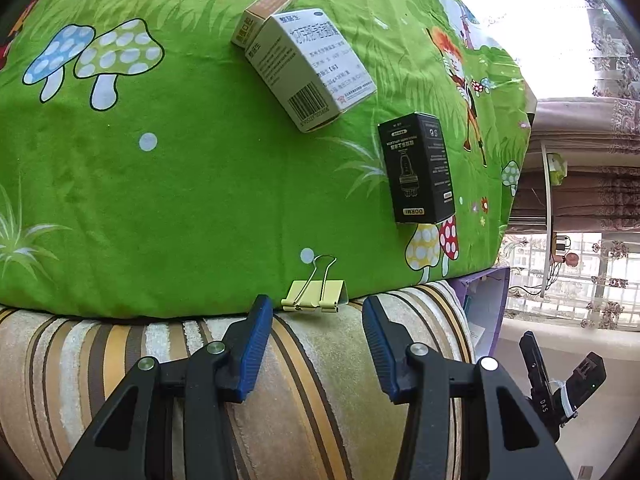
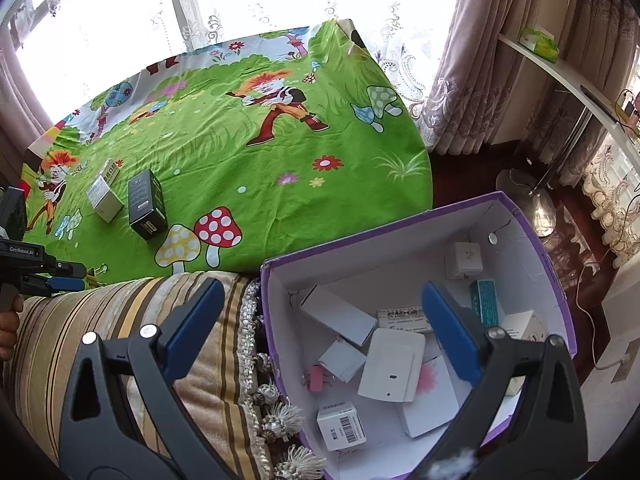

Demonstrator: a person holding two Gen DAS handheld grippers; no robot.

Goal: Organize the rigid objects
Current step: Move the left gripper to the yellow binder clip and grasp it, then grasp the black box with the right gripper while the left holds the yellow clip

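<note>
Yellow binder clip (image 1: 313,297) lay just beyond the left gripper (image 1: 318,312).
Its fingers (image 1: 256,328) stood partly apart, holding nothing; the clip sat at the green cloth's (image 1: 160,200) edge.

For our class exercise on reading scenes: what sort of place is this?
Probably a home living room or bedroom: a green cartoon-print cloth, patterned lace curtains at a bright window, and a striped fringed cushion.

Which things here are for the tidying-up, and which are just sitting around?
For the tidying:
yellow binder clip
black box
white box
tan box
purple bin

Just sitting around:
mushroom cloth
striped cushion
curtains
</note>
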